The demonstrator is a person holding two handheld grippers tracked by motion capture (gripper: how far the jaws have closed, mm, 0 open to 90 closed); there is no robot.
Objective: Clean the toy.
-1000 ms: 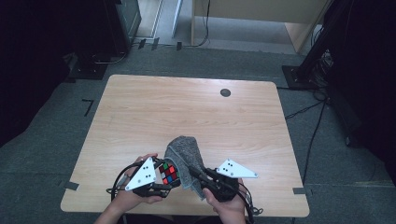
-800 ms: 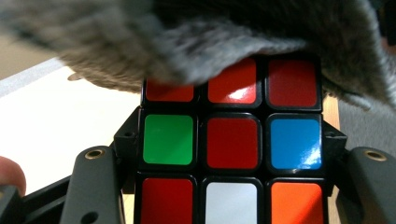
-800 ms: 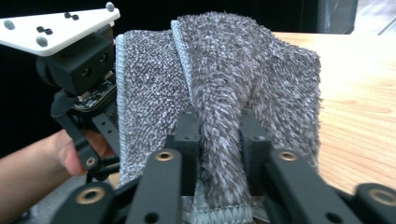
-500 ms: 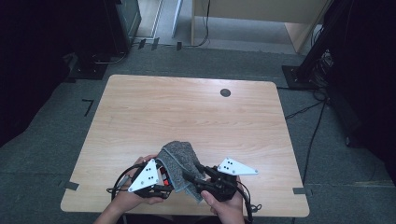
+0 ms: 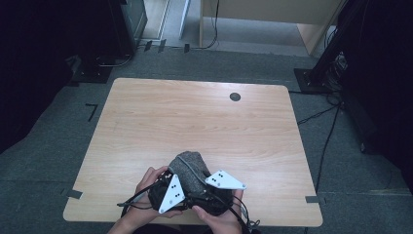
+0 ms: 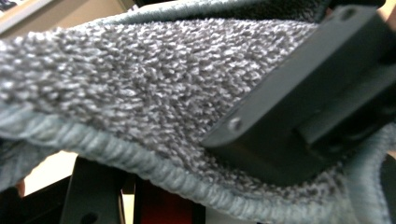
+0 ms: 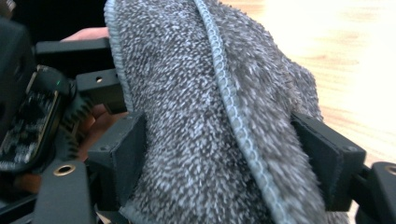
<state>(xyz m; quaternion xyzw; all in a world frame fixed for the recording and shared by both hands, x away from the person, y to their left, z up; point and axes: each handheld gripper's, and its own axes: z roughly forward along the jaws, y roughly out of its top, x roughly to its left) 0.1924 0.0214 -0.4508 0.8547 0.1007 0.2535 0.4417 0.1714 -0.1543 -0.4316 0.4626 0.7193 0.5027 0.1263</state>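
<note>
At the near edge of the wooden table [image 5: 195, 117], a bunched grey towel [image 5: 191, 168] lies over both grippers, its stitched hem running lengthwise away from the person. The right gripper [image 7: 233, 154] pinches the bundle across that axis, one jaw on each flank. The left gripper [image 5: 168, 195] sits just beside and beneath the cloth; whether its jaws grip cannot be told.

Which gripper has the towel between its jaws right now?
The right gripper: the towel is squeezed between its two jaws. At the left gripper the towel only drapes across above its jaws.
</note>
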